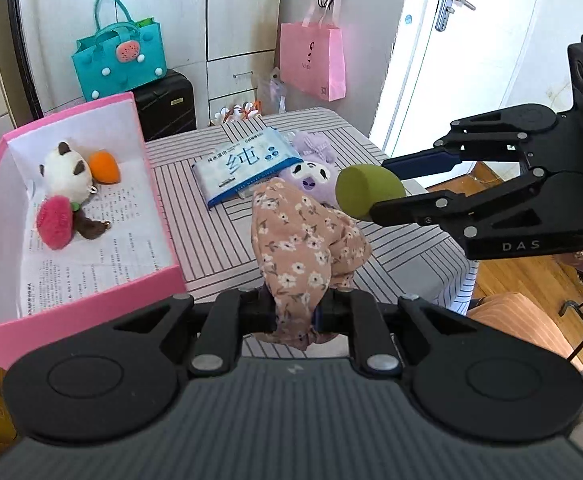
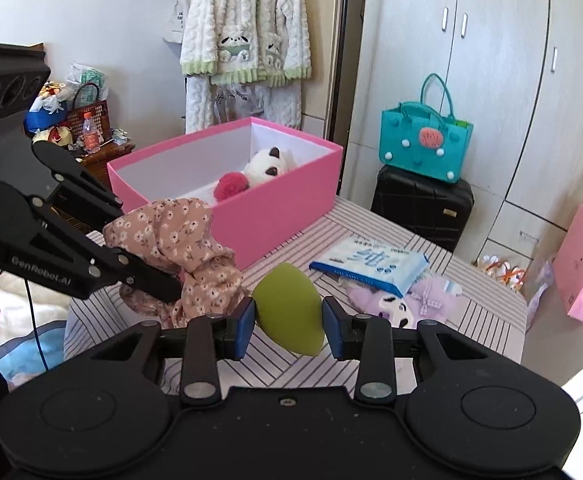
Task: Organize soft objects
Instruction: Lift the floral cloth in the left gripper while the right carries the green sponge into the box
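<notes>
My left gripper (image 1: 295,312) is shut on a floral fabric scrunchie (image 1: 303,240) and holds it above the striped table (image 1: 195,208); it also shows in the right wrist view (image 2: 183,256). My right gripper (image 2: 289,328) is shut on a green egg-shaped sponge (image 2: 287,308), seen from the left wrist too (image 1: 365,190). The pink box (image 1: 139,136) at the left holds a panda plush (image 1: 67,172), a pink pom-pom (image 1: 53,222) and an orange sponge (image 1: 105,166). A purple plush (image 1: 311,178) lies on the table.
A blue-white wipes pack (image 1: 247,164) lies mid-table beside the purple plush. A teal bag (image 1: 119,60) sits on a black suitcase (image 1: 167,106) behind the table. A pink paper bag (image 1: 313,60) hangs by the door. The table edge drops off at the right.
</notes>
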Demonstrator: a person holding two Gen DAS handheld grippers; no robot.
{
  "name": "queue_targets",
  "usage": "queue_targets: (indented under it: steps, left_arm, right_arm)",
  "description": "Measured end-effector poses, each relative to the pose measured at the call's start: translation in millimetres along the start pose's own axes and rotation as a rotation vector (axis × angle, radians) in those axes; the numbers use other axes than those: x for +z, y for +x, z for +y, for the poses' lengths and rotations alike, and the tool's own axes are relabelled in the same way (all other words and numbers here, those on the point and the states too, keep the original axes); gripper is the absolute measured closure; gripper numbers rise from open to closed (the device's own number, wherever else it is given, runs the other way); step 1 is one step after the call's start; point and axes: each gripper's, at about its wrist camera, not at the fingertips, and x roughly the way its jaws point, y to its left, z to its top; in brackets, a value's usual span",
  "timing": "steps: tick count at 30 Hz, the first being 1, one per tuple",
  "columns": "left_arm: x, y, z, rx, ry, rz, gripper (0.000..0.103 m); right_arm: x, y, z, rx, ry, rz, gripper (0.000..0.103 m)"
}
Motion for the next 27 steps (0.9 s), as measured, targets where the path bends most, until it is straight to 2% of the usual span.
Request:
queue_targets:
  steps: [7, 12, 18, 23, 27]
  left_arm:
    - [8.0, -30.3, 15.2, 0.009, 0.008, -0.035, 0.089]
    - [14.9, -47.9, 30.7, 0.057, 0.013, -0.075, 0.089]
    - [15.8, -60.7, 61.9, 0.074, -0.058, -0.128, 0.089]
    - [23.6, -56.9, 86.1, 0.131, -0.076, -0.123, 0.089]
    - [30.9, -42.6, 105.1, 0.226, -0.062, -0.121, 0.089]
  right_arm:
    - [22.8, -1.5, 8.0, 0.034, -0.014, -0.029, 0.061]
    - [40.5, 6.7, 12.5, 0.063, -0.029, -0.059, 0.061]
    - [61.1, 22.8, 18.3, 0.125, -0.038, -0.088, 0.061]
    - [84.5, 39.7, 25.6, 0.179, -0.077, -0.101, 0.061]
    - [105.8, 61.9, 30.3, 0.208, -0.151, -0.098, 0.061]
